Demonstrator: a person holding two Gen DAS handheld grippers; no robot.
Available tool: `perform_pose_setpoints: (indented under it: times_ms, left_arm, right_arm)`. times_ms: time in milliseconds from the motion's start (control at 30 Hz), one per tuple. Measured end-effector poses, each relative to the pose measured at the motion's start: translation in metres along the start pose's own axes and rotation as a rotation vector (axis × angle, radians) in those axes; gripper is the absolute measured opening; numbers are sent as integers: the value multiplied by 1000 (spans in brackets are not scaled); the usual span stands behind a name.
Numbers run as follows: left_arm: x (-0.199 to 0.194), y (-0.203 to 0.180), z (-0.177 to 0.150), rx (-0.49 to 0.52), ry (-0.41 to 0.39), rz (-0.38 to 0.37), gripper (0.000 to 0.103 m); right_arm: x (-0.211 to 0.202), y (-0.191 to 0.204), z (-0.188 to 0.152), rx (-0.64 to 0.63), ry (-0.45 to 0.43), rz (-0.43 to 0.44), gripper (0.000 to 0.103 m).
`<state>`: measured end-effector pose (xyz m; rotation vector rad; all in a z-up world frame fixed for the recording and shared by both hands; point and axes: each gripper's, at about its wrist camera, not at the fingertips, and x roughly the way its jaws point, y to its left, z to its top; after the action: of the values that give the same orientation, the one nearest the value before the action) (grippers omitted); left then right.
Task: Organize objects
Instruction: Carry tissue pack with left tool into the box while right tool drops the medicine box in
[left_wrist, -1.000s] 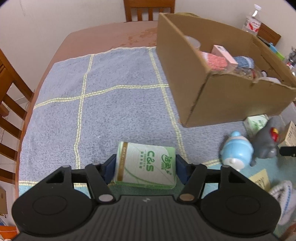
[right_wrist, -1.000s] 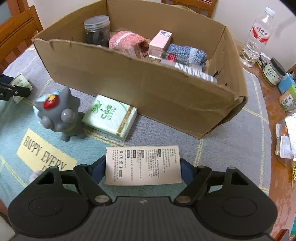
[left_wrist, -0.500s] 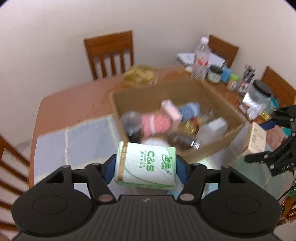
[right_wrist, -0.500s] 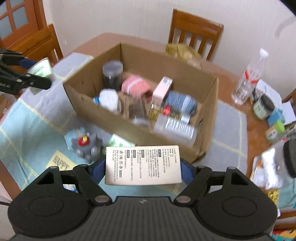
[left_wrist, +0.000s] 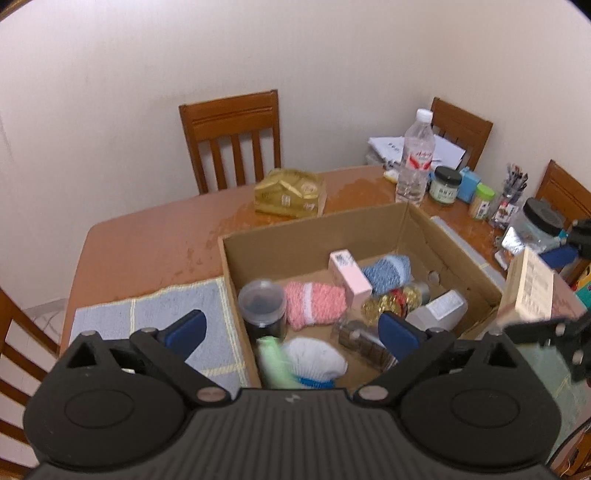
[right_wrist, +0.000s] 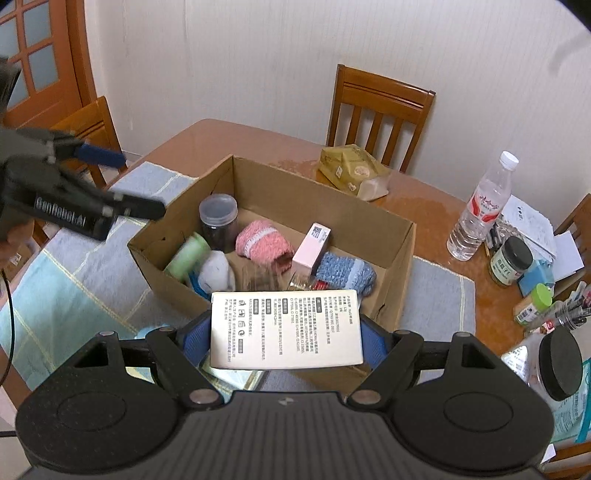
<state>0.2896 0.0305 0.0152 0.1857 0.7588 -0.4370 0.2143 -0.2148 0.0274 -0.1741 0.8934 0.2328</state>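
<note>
The left tool (left_wrist: 291, 330) has just sprung wide, the green tissue pack (left_wrist: 271, 356) blurred inside the box (left_wrist: 314, 236). The right tool (right_wrist: 284, 338) grips a white carton (right_wrist: 284, 328).

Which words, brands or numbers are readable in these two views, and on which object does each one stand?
"GenRobot.AI": on the side of the left gripper, seen from the right wrist view.
White box held in the right gripper: dense printed text, too small to read.
Water bottle: red label, characters not readable.
Dark-lidded jar: label too small.
Pink box in the cardboard box: only a code square, unreadable.
</note>
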Motion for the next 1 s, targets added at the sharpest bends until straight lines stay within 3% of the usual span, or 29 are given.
perform_pose_setpoints:
  times_ms: [300, 567, 767, 900, 1000]
  left_arm:
    - [-8, 6, -19, -52, 45, 49, 100]
    - [-12, 22, -27, -163, 76, 116, 100]
    - [-18, 25, -35, -165, 82, 143, 100]
    - [-21, 29, -42, -187, 90, 147, 100]
    - [-20, 30, -45, -191, 101, 146, 100]
  right_arm:
    - [23, -11, 34, -17, -7, 28, 83]
    - [47, 5, 73, -86, -36, 39, 83]
    - [70, 21, 100, -143, -57, 32, 84]
    - [78, 25, 109, -142, -79, 20, 103]
    - [79, 30, 105, -160, -80, 14, 103]
